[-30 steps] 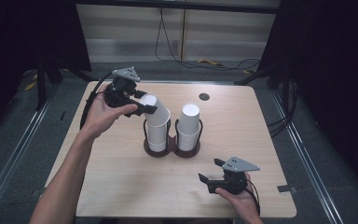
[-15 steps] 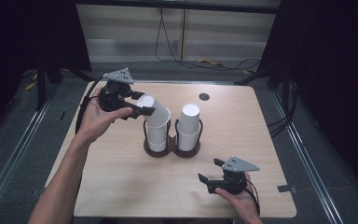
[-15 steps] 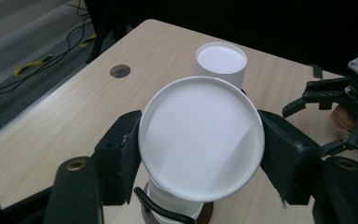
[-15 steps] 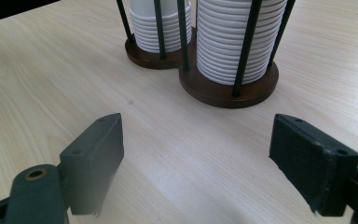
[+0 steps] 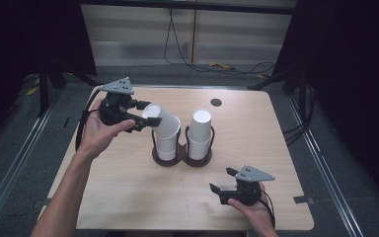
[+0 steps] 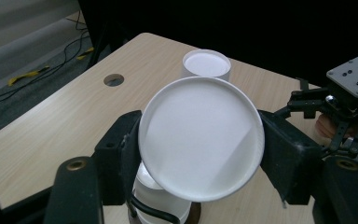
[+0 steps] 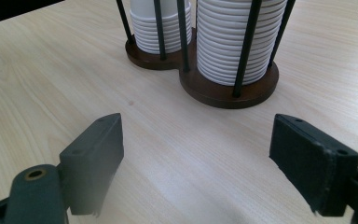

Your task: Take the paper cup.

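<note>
A dark wooden cup holder [image 5: 182, 160] with black rods stands mid-table and carries two stacks of white paper cups, the left stack [image 5: 167, 143] and the right stack [image 5: 200, 131]. My left gripper [image 5: 145, 117] is shut on the top white cup [image 5: 157, 117], which is tilted to the left with its mouth over the left stack. In the left gripper view the cup's round bottom [image 6: 200, 140] sits between the two black jaws. My right gripper [image 5: 222, 180] rests near the table's front edge, open with nothing between its jaws [image 7: 200, 158], facing the holder [image 7: 223, 91].
The light wooden table [image 5: 128, 197] has a round cable hole [image 5: 216, 102] at the back. Dark floor, rails and cables surround the table. In the left gripper view the right gripper [image 6: 340, 107] is beyond the stacks.
My left gripper has moved a little to the left with the cup, tipping it further off the left stack. The right gripper has stayed put.
</note>
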